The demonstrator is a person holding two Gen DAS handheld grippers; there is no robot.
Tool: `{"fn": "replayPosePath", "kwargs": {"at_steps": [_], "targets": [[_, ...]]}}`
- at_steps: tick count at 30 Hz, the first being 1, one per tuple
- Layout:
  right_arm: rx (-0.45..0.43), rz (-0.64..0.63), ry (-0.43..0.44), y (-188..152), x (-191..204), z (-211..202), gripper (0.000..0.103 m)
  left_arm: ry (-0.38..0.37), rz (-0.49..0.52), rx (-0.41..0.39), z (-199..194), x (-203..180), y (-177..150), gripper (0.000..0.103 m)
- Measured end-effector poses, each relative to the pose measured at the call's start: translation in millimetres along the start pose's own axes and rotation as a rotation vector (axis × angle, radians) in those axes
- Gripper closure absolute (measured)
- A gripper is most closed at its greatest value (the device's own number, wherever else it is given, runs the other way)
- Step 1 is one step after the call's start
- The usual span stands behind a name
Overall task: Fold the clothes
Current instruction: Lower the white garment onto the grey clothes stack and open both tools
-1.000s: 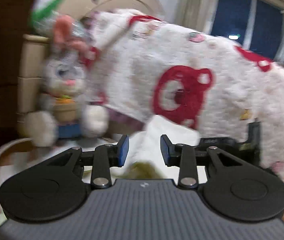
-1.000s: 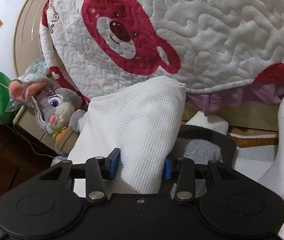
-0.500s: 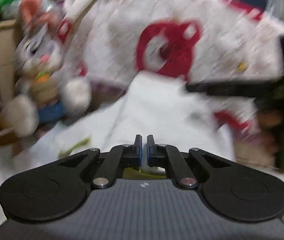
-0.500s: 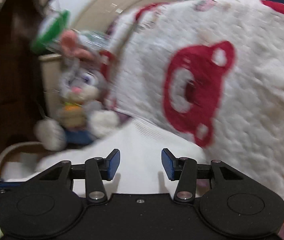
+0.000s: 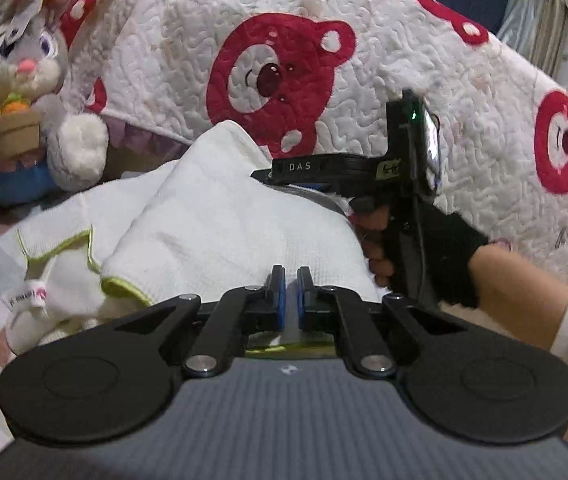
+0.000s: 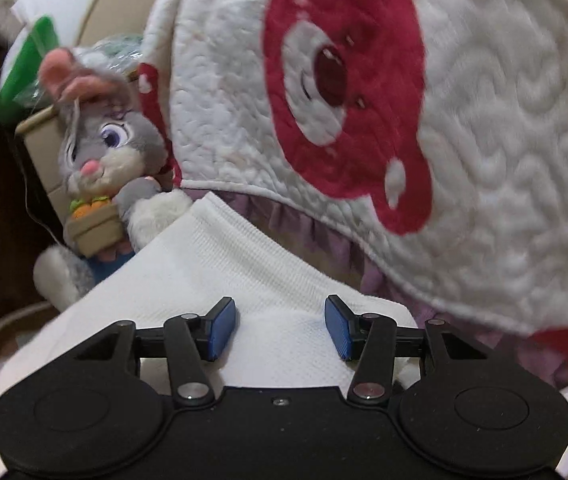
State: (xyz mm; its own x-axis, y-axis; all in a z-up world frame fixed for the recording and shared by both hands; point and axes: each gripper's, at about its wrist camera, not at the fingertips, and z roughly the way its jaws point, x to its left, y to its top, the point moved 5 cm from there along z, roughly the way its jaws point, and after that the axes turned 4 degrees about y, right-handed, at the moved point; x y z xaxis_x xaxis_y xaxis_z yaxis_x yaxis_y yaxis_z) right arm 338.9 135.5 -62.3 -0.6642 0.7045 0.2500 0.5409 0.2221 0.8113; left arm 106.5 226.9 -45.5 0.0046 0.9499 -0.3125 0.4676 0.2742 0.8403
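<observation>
Since a second ago the left gripper (image 5: 291, 295) has closed to a narrow gap on the near hem of the white knit garment (image 5: 220, 216); the right gripper (image 6: 280, 328) has let go, fingers wide, empty above it. The garment lies on the bed, partly folded, beside the plush rabbit (image 5: 24, 92). Risk: a thin pinch may slip, undoing the fold.
</observation>
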Motion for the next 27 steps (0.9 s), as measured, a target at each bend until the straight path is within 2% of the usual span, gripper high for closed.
{"fn": "replayPosePath", "kwargs": {"at_steps": [7,8,9,10,12,14,17,19,20,23,25,27], "targets": [[0.000,0.057,-0.005,-2.4,-11.2,15.4,0.050,0.004,-0.026,-0.004,1.0,5.9,-3.9,0.097],[-0.006,0.028,-0.036,-0.2,-11.9,14.5,0.050,-0.004,-0.038,-0.009,0.5,8.2,-5.2,0.097],[-0.030,-0.033,-0.138,3.1,-12.6,9.4,0.048,-0.016,-0.057,-0.021,-1.1,11.1,-7.8,0.097],[-0.062,-0.080,-0.274,6.1,-14.8,3.8,0.041,-0.027,-0.075,-0.033,-2.8,13.9,-10.3,0.097],[-0.121,-0.069,-0.372,11.3,-20.8,-14.6,0.039,-0.005,-0.094,-0.048,-10.5,15.4,-12.8,0.097],[-0.156,0.019,-0.297,14.1,-24.2,-33.6,0.040,0.037,-0.055,-0.061,-16.3,11.3,-11.3,0.096],[-0.162,0.029,-0.230,4.8,-13.5,-62.3,0.040,0.093,-0.017,-0.062,-22.7,6.4,-8.6,0.081],[-0.166,0.027,-0.168,-7.6,-3.0,-79.8,0.040,0.105,-0.051,-0.038,-26.7,6.2,-7.6,0.048],[-0.159,0.037,-0.130,-15.5,1.3,-87.7,0.040,0.113,-0.071,-0.021,-28.3,5.9,-7.5,0.043],[-0.153,0.067,-0.054,-37.9,14.1,-106.5,0.040,0.198,-0.057,0.056,-27.2,-3.1,-16.0,0.040],[-0.122,0.051,-0.043,-49.0,25.5,-109.9,0.039,0.265,-0.039,0.114,-26.8,-10.4,-22.9,0.029],[-0.113,0.028,-0.039,-53.5,33.8,-118.1,0.039,0.291,-0.036,0.155,-30.0,-14.9,-33.6,0.029]]}}
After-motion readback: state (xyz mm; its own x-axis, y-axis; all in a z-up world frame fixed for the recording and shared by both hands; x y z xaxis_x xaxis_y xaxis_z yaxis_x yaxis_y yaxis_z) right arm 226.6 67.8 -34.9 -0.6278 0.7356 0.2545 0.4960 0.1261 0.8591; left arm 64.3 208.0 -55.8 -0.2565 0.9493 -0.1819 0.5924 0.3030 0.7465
